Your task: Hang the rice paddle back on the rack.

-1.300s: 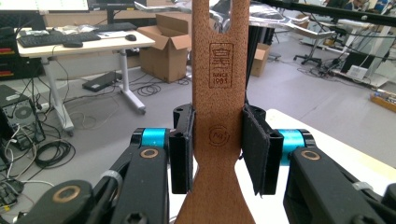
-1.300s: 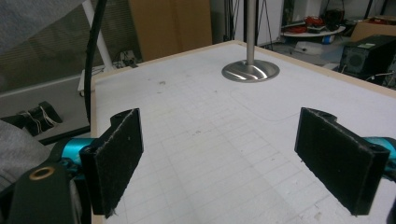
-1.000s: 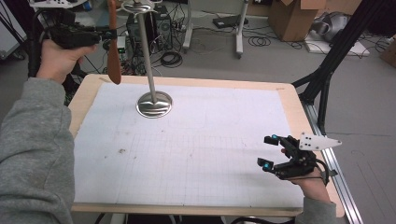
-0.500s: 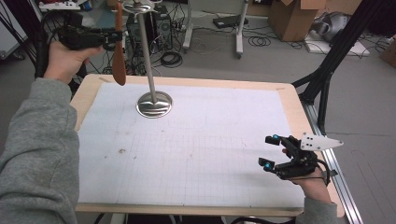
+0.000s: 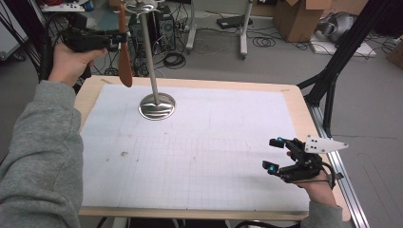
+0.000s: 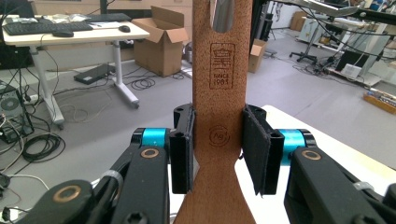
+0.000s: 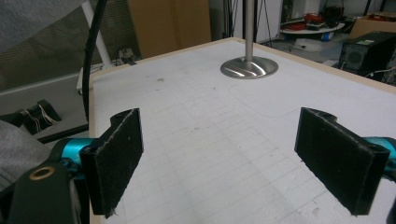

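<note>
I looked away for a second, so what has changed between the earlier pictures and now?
The left gripper, shut on the wooden spatula, has carried it slightly right, closer to the metal stand. Nothing was taken or released. The right gripper stays open near the table edge; the stand has not moved.

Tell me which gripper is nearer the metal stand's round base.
Left. The left gripper holds the wooden utensil up beside the pole, just behind the stand's base; the right gripper rests across the table, open.
</note>
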`<move>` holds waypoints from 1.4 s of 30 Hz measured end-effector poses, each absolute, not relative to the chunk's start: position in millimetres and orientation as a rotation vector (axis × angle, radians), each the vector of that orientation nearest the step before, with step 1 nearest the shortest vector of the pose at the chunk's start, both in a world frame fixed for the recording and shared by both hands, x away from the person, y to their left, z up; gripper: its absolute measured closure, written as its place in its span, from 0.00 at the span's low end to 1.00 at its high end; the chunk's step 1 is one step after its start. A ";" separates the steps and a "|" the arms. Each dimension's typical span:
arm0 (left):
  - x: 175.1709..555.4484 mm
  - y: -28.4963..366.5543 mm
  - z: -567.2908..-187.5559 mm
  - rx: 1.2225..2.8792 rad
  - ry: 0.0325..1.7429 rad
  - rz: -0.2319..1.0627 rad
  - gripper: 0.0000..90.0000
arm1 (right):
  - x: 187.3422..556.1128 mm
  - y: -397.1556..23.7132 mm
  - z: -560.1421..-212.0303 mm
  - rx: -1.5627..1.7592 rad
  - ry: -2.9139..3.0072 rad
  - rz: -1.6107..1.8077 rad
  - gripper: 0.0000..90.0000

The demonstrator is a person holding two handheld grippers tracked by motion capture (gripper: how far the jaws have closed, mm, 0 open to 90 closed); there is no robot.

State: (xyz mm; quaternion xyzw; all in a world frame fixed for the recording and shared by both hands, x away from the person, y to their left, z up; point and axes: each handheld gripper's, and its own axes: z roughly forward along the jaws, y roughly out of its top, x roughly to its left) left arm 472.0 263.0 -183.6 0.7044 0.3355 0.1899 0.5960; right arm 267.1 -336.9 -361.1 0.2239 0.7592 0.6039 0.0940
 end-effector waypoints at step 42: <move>434.5 268.8 -214.2 1.650 0.692 0.528 0.18 | 266.4 -333.7 -359.1 0.649 2.254 1.791 0.16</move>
